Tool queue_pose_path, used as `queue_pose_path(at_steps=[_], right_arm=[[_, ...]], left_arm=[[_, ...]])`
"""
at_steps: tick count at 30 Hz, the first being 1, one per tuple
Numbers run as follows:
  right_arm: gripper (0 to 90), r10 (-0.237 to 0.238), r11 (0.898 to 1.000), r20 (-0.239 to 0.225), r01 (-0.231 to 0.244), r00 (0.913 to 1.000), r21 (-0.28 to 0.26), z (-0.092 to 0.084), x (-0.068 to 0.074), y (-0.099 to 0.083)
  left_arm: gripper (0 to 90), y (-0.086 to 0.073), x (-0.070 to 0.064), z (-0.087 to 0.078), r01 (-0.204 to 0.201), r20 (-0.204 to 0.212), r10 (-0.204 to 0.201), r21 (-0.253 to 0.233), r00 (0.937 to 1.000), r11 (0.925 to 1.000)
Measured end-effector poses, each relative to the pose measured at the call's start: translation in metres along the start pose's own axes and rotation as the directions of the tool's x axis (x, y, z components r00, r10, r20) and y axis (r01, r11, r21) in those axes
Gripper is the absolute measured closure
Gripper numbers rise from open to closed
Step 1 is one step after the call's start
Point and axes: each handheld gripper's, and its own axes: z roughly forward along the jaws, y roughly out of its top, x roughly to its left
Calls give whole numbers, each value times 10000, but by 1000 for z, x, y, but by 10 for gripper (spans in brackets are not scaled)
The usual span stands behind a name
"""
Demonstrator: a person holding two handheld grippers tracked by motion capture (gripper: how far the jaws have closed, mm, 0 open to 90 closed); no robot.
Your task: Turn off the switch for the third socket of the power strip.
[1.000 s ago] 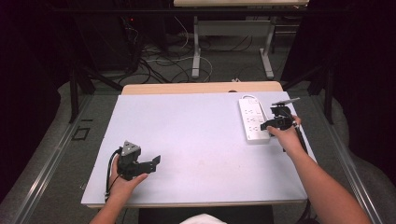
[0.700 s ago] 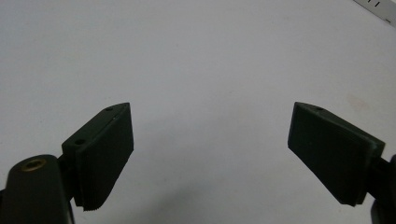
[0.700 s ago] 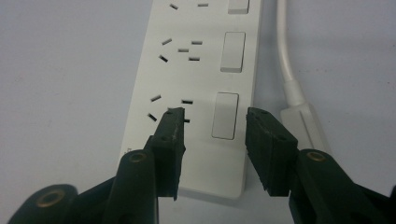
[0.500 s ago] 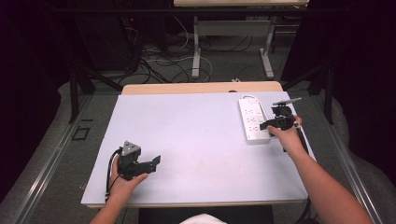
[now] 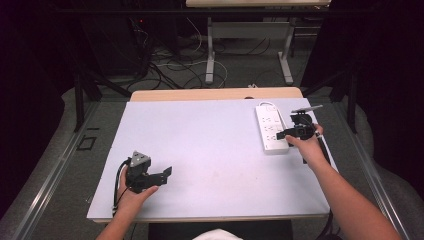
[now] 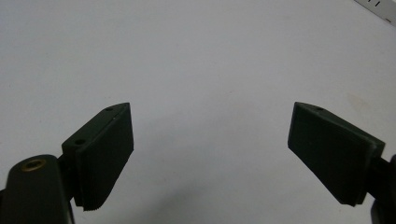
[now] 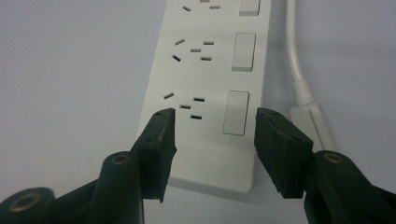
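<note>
A white power strip [image 5: 270,127] with several sockets and rocker switches lies on the right side of the white table [image 5: 200,140], running front to back. My right gripper [image 5: 286,133] hovers at the strip's near end. In the right gripper view it [image 7: 215,130] is open, its jaws standing over the last socket and switch of the strip [image 7: 210,70] and gripping nothing. My left gripper [image 5: 162,176] rests near the front left of the table. It [image 6: 210,140] is wide open over bare tabletop.
The strip's white cable [image 7: 295,60] runs along its right side and loops at the far end [image 5: 264,104]. A wooden edge [image 5: 215,94] borders the table's far side. Beyond it, cables [image 5: 170,67] and desk legs [image 5: 210,45] stand on the floor.
</note>
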Motion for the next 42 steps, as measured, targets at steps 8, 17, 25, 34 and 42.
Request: queue_pose_path(at_steps=[8,17,25,34,42], right_arm=[[439,-150,9999,-29,150,9999,-73,-3,3,-2],[423,-292,9996,-93,291,9995,-36,-6,6,-5],[371,-394,9991,-186,391,9990,-169,-8,11,-8],[293,-847,9963,-396,840,9956,-187,-11,19,-12],[208,-1080,9939,-658,1062,9920,-304,-11,26,-19]], left_arm=[[141,0,0,0,-4,-2,4,3,10000,10000],[141,0,0,0,-8,-1,8,2,10000,10000],[141,0,0,0,-13,-1,13,4,10000,10000],[141,0,0,0,-64,-50,63,-80,10000,9999],[141,-1,0,0,-5,-38,4,-82,10000,10000]])
